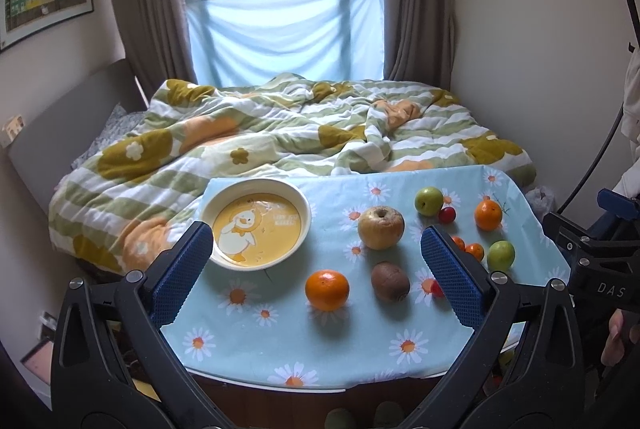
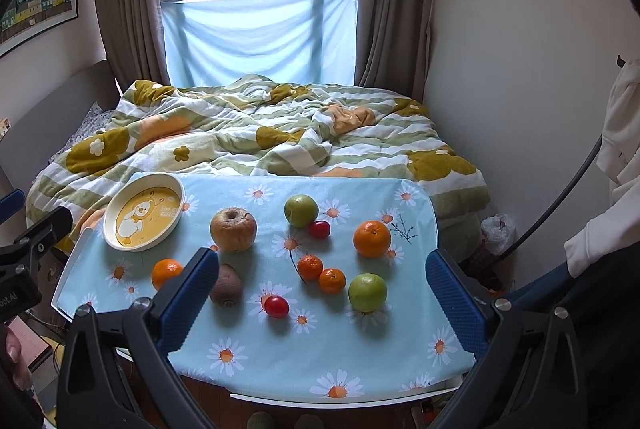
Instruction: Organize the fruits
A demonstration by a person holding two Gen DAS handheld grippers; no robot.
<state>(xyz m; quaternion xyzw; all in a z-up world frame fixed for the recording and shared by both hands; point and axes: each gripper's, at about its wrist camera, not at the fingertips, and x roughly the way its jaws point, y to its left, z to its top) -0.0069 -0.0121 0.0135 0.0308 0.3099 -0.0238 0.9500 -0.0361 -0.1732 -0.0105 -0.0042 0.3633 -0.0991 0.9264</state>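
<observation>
A yellow duck-print bowl [image 1: 256,225] [image 2: 144,213] stands empty at the table's far left. Fruit lies loose on the daisy cloth: a brownish apple [image 1: 381,227] [image 2: 233,229], a kiwi [image 1: 390,281] [image 2: 226,285], a near orange [image 1: 327,289] [image 2: 166,273], a far orange [image 1: 488,215] [image 2: 372,239], two green apples [image 2: 301,210] [image 2: 367,292], two small tangerines [image 2: 310,266] [image 2: 332,280] and two red cherry tomatoes [image 2: 319,229] [image 2: 276,305]. My left gripper [image 1: 316,265] is open above the near edge, holding nothing. My right gripper [image 2: 324,293] is open too, empty.
The table [image 2: 320,400] with its blue daisy cloth butts against a bed with a rumpled green and yellow quilt [image 1: 280,133]. A wall stands close on the right, with a white garment [image 2: 616,165] hanging. The other gripper's body [image 1: 592,253] shows at the right edge.
</observation>
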